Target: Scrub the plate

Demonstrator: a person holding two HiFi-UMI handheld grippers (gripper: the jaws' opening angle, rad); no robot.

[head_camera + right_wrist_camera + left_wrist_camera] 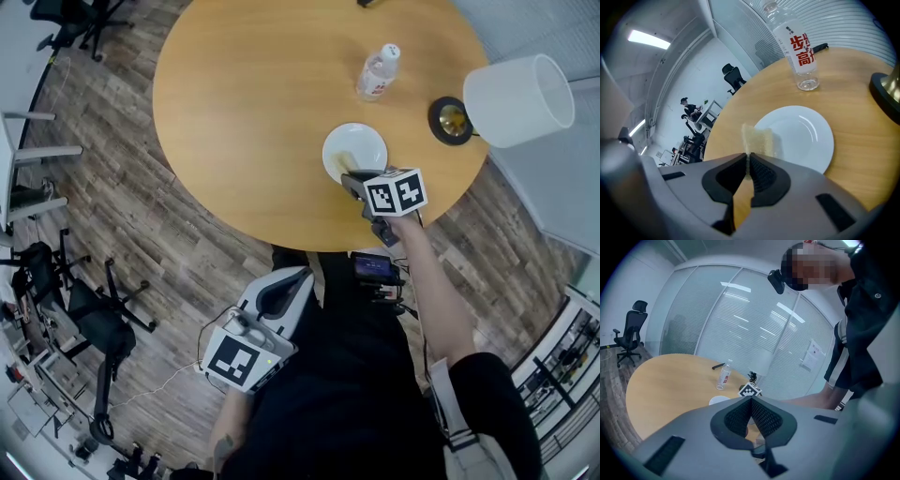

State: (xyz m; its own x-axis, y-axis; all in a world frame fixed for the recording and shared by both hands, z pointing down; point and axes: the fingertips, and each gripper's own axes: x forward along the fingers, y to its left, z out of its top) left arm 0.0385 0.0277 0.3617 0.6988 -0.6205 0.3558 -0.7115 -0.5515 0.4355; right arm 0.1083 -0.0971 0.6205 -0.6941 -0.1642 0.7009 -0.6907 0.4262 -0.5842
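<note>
A white plate (354,150) (801,137) lies on the round wooden table (262,103) near its front edge. My right gripper (353,179) (748,159) is shut on a thin yellow sponge (757,139), which stands on edge over the plate's near-left part. My left gripper (281,292) (751,405) hangs low beside the person's body, off the table, jaws shut with nothing between them. In the left gripper view the plate (718,400) shows small beyond the jaws.
A clear water bottle (379,72) (797,49) stands behind the plate. A lamp with a white shade (517,98) and dark round base (451,120) (887,96) sits at the table's right. Office chairs (89,319) stand on the wooden floor to the left.
</note>
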